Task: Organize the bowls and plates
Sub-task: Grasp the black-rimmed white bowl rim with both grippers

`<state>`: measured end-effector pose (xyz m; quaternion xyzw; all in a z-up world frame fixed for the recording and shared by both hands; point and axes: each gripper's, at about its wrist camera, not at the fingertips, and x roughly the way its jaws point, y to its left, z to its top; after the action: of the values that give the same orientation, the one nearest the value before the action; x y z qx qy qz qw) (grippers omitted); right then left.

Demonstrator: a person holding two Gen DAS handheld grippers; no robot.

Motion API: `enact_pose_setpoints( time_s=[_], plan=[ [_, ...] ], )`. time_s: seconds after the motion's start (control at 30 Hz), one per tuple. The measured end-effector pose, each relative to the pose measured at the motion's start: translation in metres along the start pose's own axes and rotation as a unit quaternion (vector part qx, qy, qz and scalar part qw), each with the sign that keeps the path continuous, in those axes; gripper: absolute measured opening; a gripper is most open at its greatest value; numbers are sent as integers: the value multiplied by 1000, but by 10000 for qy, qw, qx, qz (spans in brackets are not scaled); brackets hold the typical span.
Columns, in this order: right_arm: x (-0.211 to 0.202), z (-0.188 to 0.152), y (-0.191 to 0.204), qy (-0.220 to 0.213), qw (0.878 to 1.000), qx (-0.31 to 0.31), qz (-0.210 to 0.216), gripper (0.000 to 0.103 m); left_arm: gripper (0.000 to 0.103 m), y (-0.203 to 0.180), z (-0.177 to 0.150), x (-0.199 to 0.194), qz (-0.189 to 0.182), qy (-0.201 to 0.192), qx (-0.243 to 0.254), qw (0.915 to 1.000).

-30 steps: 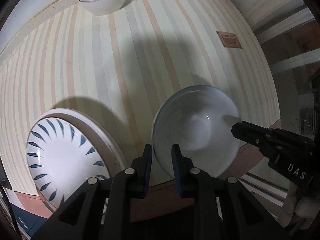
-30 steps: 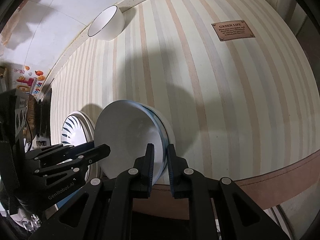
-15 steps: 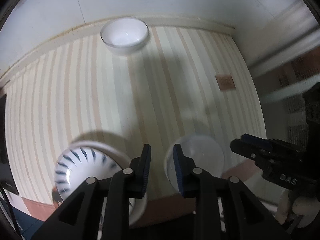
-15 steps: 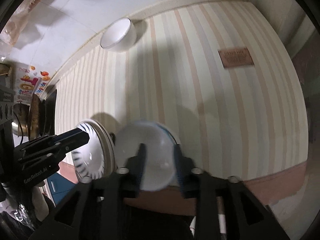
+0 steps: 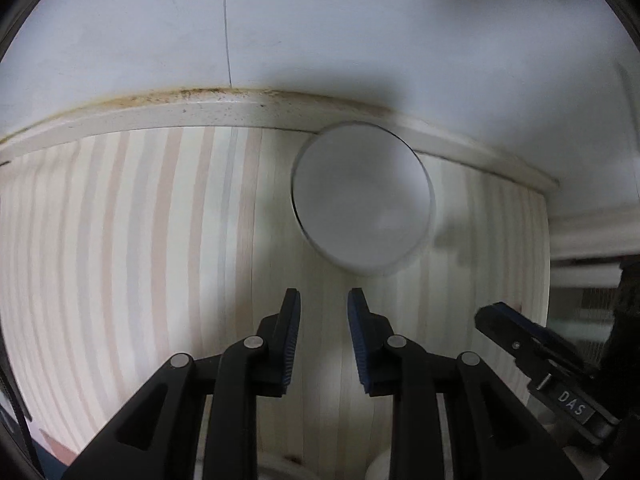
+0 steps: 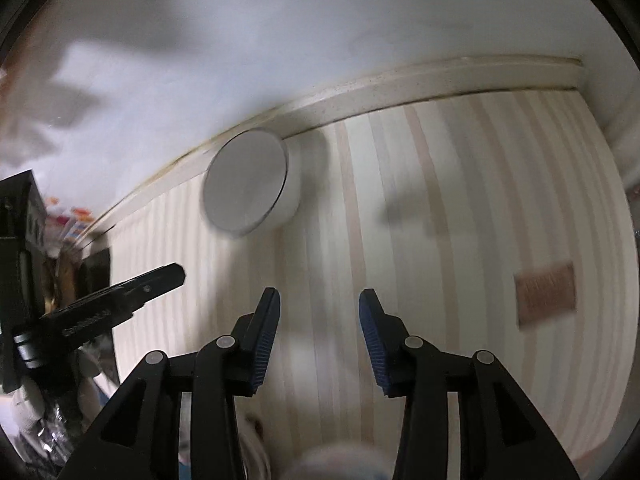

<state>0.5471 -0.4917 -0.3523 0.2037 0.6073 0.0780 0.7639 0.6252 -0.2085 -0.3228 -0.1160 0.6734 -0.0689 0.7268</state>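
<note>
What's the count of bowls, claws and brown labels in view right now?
Bowls: 2, a white bowl by the back wall and a blurred bowl at the bottom edge.
Claws: 2, left claw and right claw, both empty, their jaws having just been opening.
Brown labels: 1, the brown label on the striped mat.
Total: 5.

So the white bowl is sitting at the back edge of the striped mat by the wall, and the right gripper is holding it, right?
Not quite. The white bowl does sit at the back of the striped mat by the wall, but the right wrist view shows the right gripper holding nothing, jaws apart.
</note>
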Motion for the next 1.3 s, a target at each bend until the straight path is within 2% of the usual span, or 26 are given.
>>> enact_pose_setpoints(
  time_s=[0.13, 0.37, 0.4, 0.43, 0.5, 0.6, 0.87, 1.3],
  plan=[
    [39, 41, 4, 76, 9996, 230, 115, 44, 22, 12, 26, 26, -103, 152, -127, 9998],
    [88, 74, 21, 247, 9992, 293, 147, 43, 22, 10, 42, 60, -149, 322, -1, 9994],
    [94, 79, 24, 267, 9993, 242, 87, 39, 22, 10, 42, 62, -145, 282, 18, 9995],
    [98, 82, 25, 279, 9993, 232, 62, 30, 22, 9, 42, 64, -132, 235, 60, 9996],
    [106, 88, 26, 328, 9992, 226, 69, 21, 22, 7, 42, 65, -104, 196, 117, 9997],
    [112, 97, 29, 301, 9993, 212, 42, 16, 22, 4, 41, 67, -96, 126, 152, 9998],
    [117, 99, 34, 277, 9995, 66, -106, 16, 22, -4, 34, 69, -34, 68, 232, 9997],
    [97, 91, 47, 188, 9997, -109, -136, 16, 22, -14, 20, 35, 9, -112, 423, 9990]
  ],
)
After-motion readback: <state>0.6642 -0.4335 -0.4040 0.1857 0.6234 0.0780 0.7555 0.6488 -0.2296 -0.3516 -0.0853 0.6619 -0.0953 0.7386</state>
